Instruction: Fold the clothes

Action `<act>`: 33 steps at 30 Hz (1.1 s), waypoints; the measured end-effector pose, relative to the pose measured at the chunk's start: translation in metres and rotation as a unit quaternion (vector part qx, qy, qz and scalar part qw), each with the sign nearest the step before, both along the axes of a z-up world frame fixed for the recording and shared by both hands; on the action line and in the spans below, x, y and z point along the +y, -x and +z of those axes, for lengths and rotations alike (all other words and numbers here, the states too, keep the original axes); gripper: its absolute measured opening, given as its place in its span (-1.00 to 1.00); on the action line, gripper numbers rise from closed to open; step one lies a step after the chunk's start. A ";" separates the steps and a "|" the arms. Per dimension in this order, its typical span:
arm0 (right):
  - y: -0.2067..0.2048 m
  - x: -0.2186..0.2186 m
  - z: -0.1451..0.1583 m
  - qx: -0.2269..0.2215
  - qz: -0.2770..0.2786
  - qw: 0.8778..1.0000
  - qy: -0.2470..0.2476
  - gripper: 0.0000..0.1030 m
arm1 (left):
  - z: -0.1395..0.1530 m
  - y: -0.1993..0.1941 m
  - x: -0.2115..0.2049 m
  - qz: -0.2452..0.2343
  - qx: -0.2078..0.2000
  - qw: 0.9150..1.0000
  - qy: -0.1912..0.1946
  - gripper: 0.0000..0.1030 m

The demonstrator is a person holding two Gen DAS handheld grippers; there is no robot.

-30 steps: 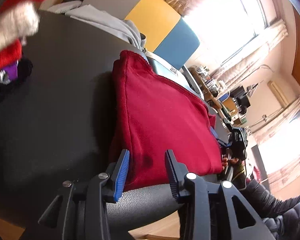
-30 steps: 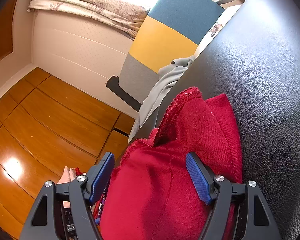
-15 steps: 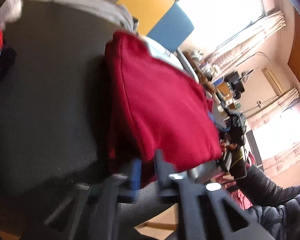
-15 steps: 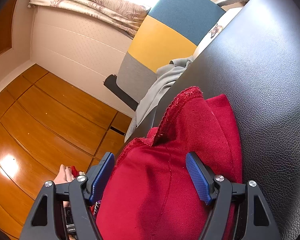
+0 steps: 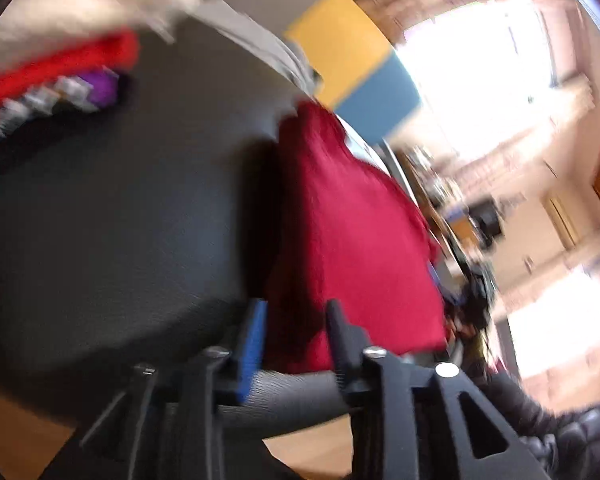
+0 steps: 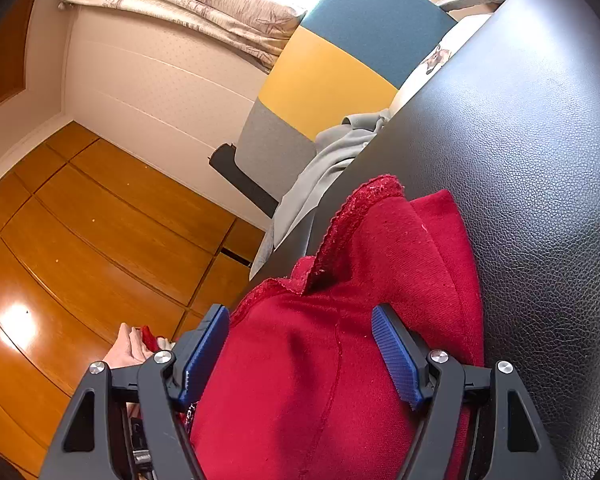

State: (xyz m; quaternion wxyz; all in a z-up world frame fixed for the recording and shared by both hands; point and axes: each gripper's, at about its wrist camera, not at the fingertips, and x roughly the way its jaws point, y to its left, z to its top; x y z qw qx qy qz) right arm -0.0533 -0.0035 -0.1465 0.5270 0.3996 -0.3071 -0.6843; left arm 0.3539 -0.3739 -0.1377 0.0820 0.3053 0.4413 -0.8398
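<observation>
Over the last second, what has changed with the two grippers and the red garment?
The left gripper pinched shut at the near edge of the red garment, then its jaws have just been opening again; the cloth edge now sits between them, not pressed. That view is blurred. The right gripper stayed open and still over the garment on the black table.

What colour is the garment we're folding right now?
Deep red garment, plain, with a frilly edge trim; the right wrist view shows it best.

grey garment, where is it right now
In the right wrist view the grey garment hangs over the far edge of the black leather surface, between the red sweater and the colour-block chair.
</observation>
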 end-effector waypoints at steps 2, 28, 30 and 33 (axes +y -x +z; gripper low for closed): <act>0.001 0.001 -0.001 -0.003 0.000 1.000 0.006 0.45 | 0.012 -0.002 0.003 0.016 0.007 1.000 0.022 -0.08; -0.029 0.089 0.009 -0.106 0.167 0.980 -0.004 1.00 | 0.007 0.154 0.042 -0.069 -0.053 0.980 0.178 0.39; -0.033 0.085 0.004 -0.107 0.180 0.978 0.001 1.00 | 0.006 0.155 0.043 -0.069 -0.052 0.980 0.179 0.40; -0.035 0.075 0.002 -0.110 0.204 0.973 0.013 1.00 | 0.006 0.155 0.045 -0.072 -0.057 0.978 0.189 0.40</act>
